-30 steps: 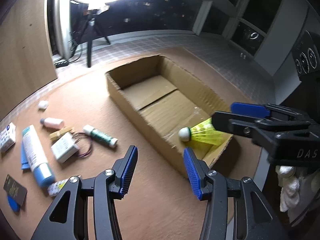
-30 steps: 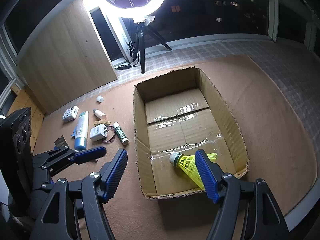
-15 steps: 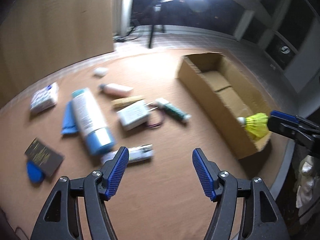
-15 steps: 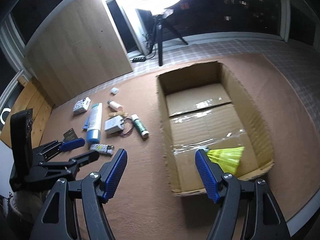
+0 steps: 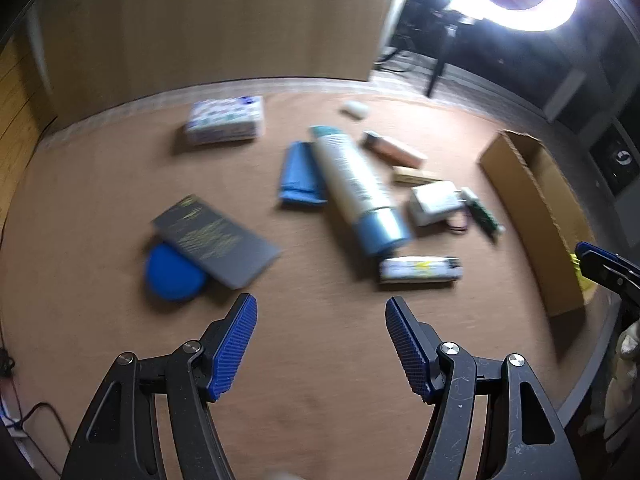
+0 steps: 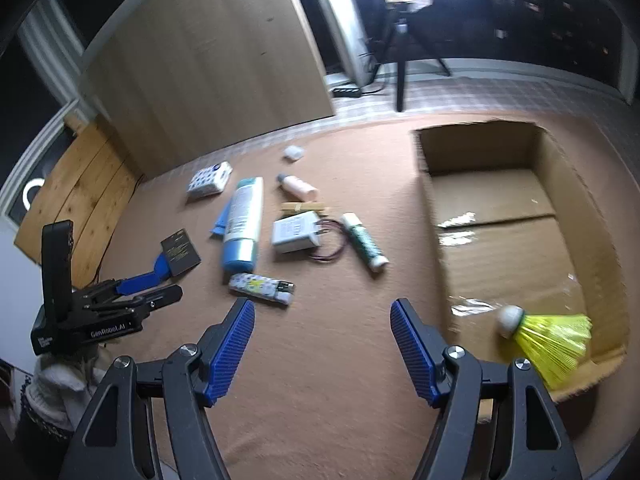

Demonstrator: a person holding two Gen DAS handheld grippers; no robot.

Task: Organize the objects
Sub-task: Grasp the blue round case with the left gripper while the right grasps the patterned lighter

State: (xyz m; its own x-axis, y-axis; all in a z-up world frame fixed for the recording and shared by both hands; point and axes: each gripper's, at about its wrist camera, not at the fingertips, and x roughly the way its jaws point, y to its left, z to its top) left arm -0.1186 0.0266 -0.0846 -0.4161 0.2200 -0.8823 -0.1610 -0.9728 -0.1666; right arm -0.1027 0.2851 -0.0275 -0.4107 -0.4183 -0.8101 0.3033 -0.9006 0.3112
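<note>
We see a yellow shuttlecock (image 6: 554, 344) with a white tip in a brown cardboard box (image 6: 596, 216), a white-and-blue tube (image 6: 242, 226), a black card (image 5: 216, 240) with yellowish print, and ribbed blue fingers (image 6: 230, 350).

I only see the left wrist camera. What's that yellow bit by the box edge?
Observer: A yellow shuttlecock, lying on its side inside the cardboard box, at its near end.
Operator: Is anything else in the box?
Observer: No other objects, just shiny clear tape on its floor.
Operator: Is the other gripper holding something?
Observer: No. The right gripper is open, with nothing between its fingers.
</note>
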